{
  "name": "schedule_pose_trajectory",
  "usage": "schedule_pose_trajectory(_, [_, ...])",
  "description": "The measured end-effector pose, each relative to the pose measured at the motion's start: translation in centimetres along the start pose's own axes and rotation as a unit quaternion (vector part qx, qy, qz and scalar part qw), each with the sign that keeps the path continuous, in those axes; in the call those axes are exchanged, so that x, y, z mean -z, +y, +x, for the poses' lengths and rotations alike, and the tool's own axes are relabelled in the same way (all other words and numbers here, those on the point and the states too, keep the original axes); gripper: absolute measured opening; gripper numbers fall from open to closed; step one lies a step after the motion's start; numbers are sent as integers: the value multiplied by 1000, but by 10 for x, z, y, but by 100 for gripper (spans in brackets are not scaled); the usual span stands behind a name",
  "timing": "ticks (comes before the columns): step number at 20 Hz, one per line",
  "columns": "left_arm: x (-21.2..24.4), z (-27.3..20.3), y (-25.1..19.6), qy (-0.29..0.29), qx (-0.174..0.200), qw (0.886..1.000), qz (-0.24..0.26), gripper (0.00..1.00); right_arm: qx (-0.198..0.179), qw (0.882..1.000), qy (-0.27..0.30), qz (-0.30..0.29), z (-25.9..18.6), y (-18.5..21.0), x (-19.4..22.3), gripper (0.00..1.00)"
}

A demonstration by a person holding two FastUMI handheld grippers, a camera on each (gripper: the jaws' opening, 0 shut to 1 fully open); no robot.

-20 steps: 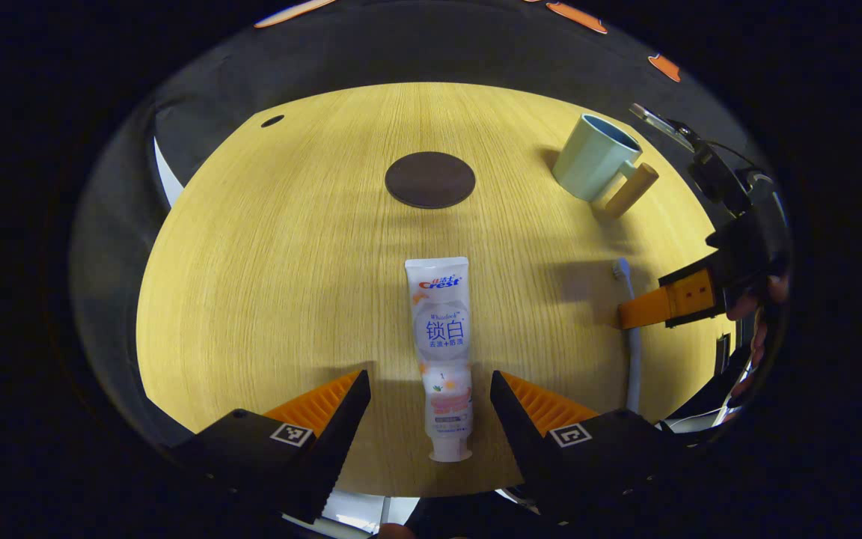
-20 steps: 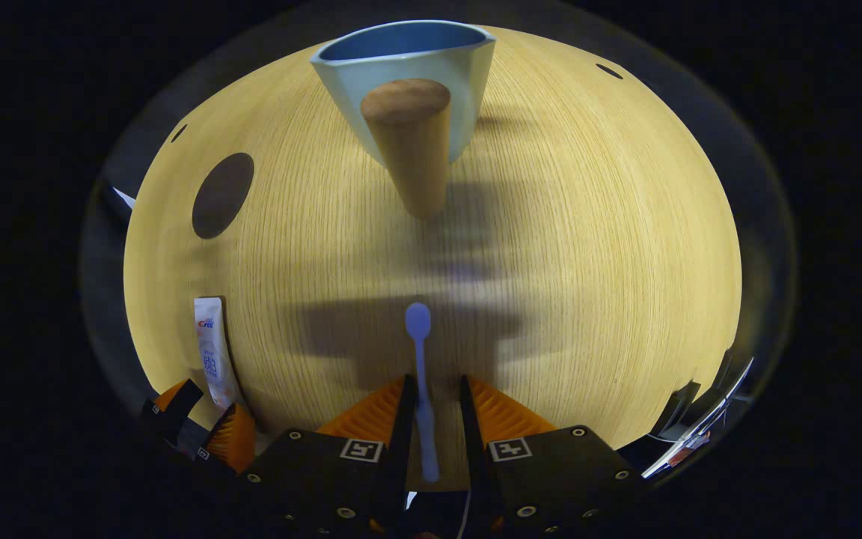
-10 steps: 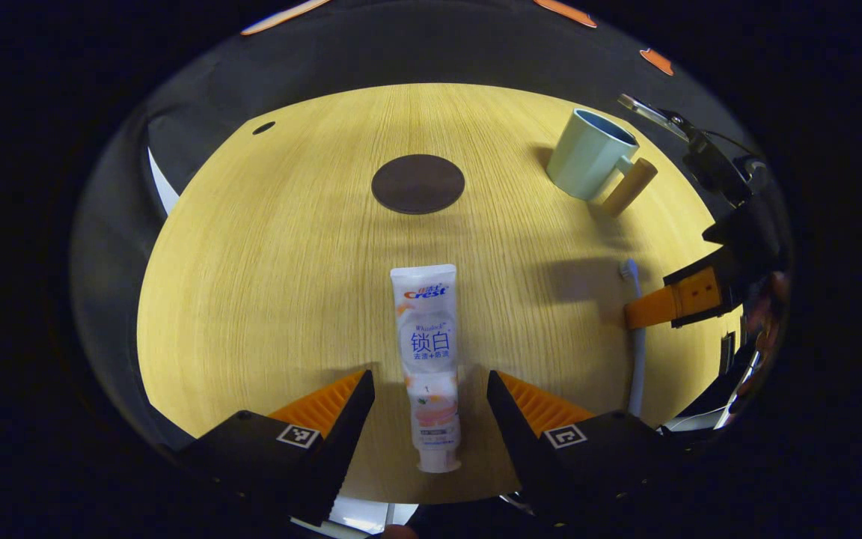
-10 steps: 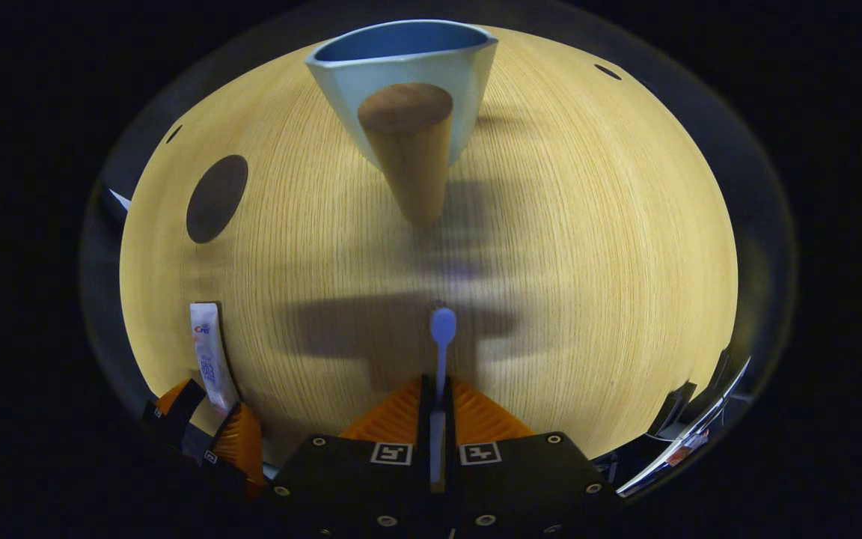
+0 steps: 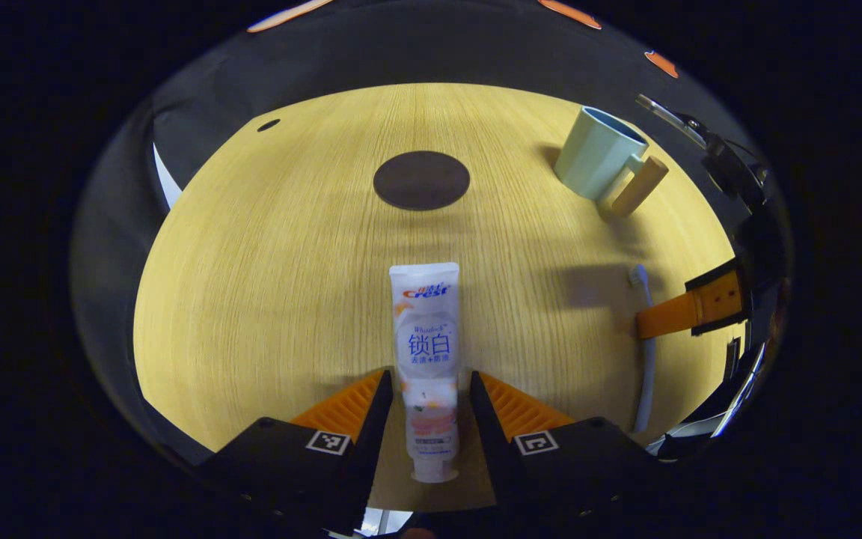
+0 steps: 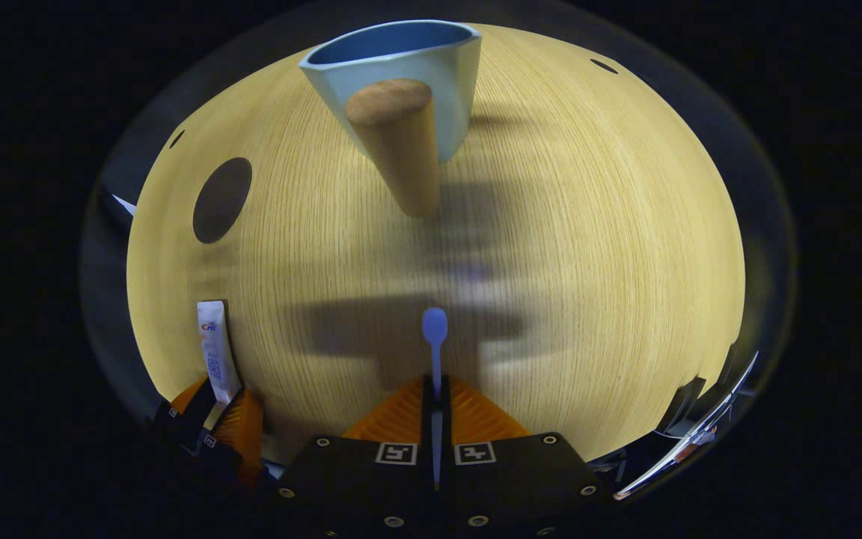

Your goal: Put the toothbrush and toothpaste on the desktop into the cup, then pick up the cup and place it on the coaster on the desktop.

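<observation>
A white toothpaste tube (image 5: 428, 340) lies flat on the wooden table (image 5: 266, 284), cap end toward me. My left gripper (image 5: 428, 378) is shut on the tube's lower half, a finger against each side. It also appears at the lower left of the right gripper view (image 6: 214, 408), still with the toothpaste (image 6: 212, 352). My right gripper (image 6: 435, 385) is shut on the pale blue toothbrush (image 6: 435, 329), whose head points toward the cup (image 6: 393, 67). The light blue cup has a wooden handle (image 6: 397, 150) facing me. The dark round coaster (image 5: 421, 180) lies beyond the tube, with the cup (image 5: 595, 153) to its right.
From the left gripper view, the right gripper (image 5: 644, 327) holds the toothbrush (image 5: 648, 359) near the table's right edge. A small hole (image 5: 269, 124) marks the far left of the tabletop. A metal bar (image 6: 689, 457) runs past the table's near right corner.
My left gripper's fingers have closed in from wide apart onto the toothpaste tube. My right gripper shut fully on the toothbrush handle within the last second and has held it since.
</observation>
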State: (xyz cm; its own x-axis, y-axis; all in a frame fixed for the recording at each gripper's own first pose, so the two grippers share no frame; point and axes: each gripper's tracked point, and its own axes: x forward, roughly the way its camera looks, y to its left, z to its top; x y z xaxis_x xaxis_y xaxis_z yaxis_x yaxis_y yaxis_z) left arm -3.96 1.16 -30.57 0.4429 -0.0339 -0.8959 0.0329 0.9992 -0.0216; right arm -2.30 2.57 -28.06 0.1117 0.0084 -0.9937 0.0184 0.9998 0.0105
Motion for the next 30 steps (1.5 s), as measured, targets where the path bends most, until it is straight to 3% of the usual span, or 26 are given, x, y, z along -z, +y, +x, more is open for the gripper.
schedule_pose_trajectory(2, [-3,1,1,-5,0,1000,-3,64,-7,1000,1,-2,-1,2,2,4])
schedule_pose_trajectory(3, [-4,3,1,-3,-2,1000,-5,47,-10,1000,1,-2,-3,4,3,4])
schedule_pose_trajectory(9, [-8,13,10,-17,1,1000,-8,39,-26,999,-20,-8,-13,4,3,4])
schedule_pose_trajectory(16, [-25,2,14,-55,13,998,2,39,-43,997,-66,-14,-19,1,-8,1])
schedule_pose_trajectory(17, [-27,-1,15,-60,14,998,2,34,-46,996,-74,-14,-24,1,-9,1])
schedule_pose_trajectory(20, [-32,-5,12,-75,13,997,-2,34,-51,993,-110,-17,-52,-4,-11,1])
schedule_pose_trajectory(24, [-48,-21,10,-102,5,995,-11,34,-63,982,-178,-16,-95,-5,-38,1])
schedule_pose_trajectory(30, [-79,-40,12,-150,2,989,-19,33,-66,953,-296,-29,-162,-6,-107,1])
